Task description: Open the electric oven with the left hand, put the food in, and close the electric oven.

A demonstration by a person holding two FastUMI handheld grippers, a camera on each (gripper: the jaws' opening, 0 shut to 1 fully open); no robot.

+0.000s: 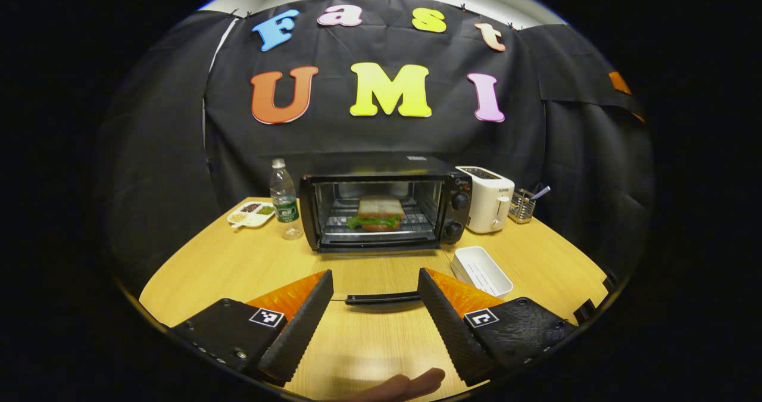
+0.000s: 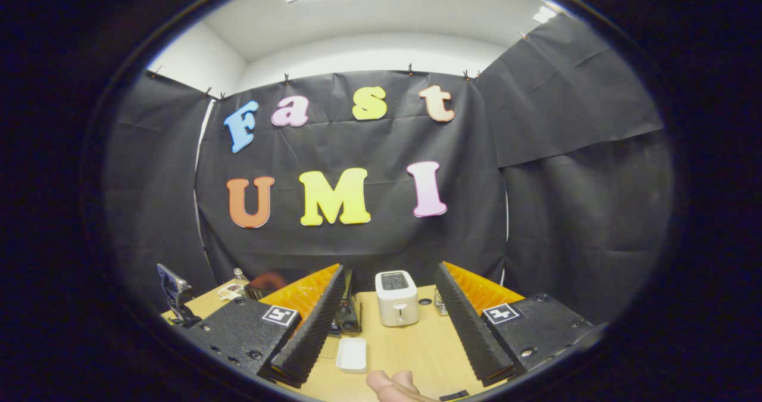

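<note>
Left gripper (image 1: 375,298): jaws wide, nothing held, low over table (image 1: 208,265). Door handle (image 1: 383,298) dead ahead at 12 o'clock, between fingertips, long axis crosswise to fingers. Door looks dropped open. Beyond, 12 o'clock: electric oven (image 1: 384,211), sandwich (image 1: 380,212) already on rack. Judgement: closing left. Right gripper (image 2: 387,324): jaws wide, empty, well back; oven at its 11 o'clock. Left nearer.
</note>
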